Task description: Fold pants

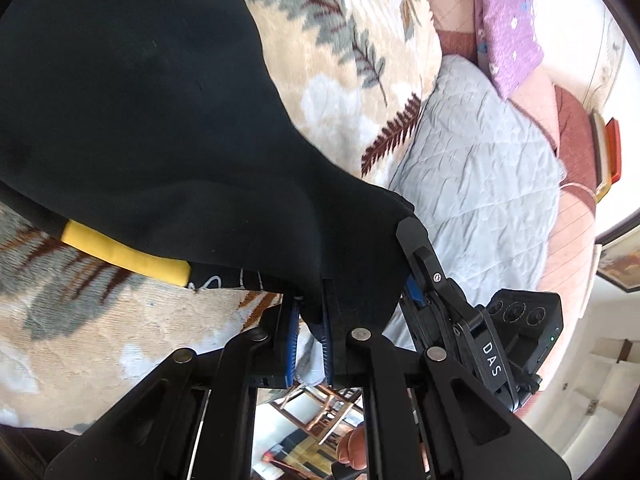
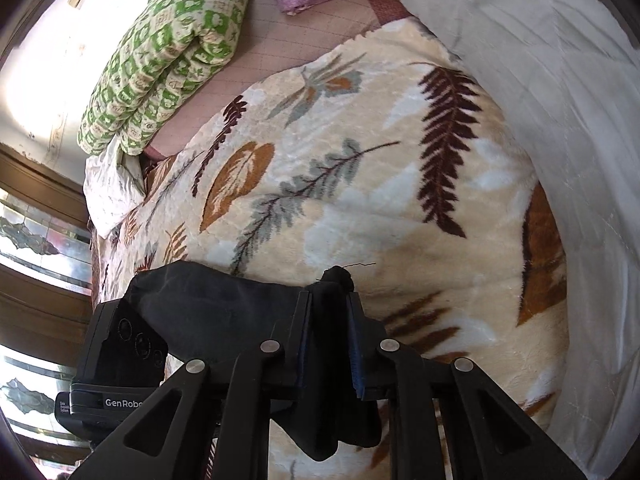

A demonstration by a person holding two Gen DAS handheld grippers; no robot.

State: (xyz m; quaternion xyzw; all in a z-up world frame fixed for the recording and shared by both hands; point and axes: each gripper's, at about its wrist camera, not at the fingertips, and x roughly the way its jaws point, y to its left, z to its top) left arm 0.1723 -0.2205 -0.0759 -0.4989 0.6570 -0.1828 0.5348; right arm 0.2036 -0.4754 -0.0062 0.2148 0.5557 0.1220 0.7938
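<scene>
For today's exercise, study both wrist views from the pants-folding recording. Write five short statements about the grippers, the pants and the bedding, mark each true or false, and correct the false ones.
1. The left gripper is shut on the black pants. True.
2. The right gripper is open and holds nothing. False: it is shut on a bunched edge of the pants.
3. The pants carry a yellow patch. True.
4. The blanket under the pants is plain blue. False: it is cream with a leaf pattern.
5. A folded green patterned quilt lies beyond the blanket in the right wrist view. True.
</scene>
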